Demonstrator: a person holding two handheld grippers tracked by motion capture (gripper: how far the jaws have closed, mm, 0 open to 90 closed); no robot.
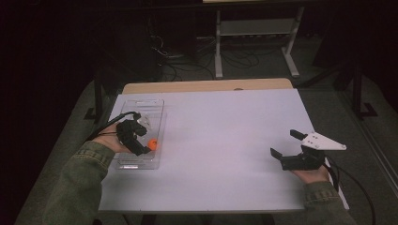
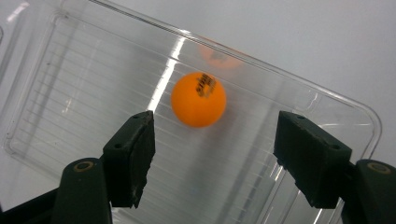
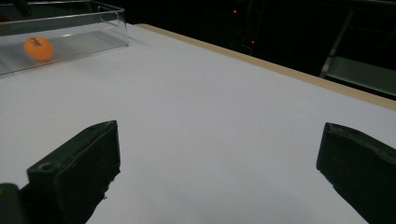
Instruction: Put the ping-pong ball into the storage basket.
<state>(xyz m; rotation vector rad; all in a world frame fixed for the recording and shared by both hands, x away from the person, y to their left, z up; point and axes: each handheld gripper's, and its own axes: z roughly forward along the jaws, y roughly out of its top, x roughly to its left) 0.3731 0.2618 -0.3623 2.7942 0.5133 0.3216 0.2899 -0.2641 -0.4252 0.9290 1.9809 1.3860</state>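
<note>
The orange ball [image 2: 198, 99] lies in the clear tray [image 2: 70, 93], just beyond the left gripper's [image 2: 215, 156] parted fingers [image 2: 133, 156], untouched. The release step looks done; next, lifting clear. The right gripper [image 1: 287, 143] rests wide open, holding nothing, on the table [image 1: 220, 140].

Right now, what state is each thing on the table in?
Orange ball: lying free inside the tray, not gripped.
Clear plastic tray: upright on the table, no lid.
Left gripper: open, above the ball.
Right gripper: open, nothing in it.

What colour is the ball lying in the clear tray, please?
Orange, with a small dark printed mark; the ball shows best in the left gripper view.
</note>
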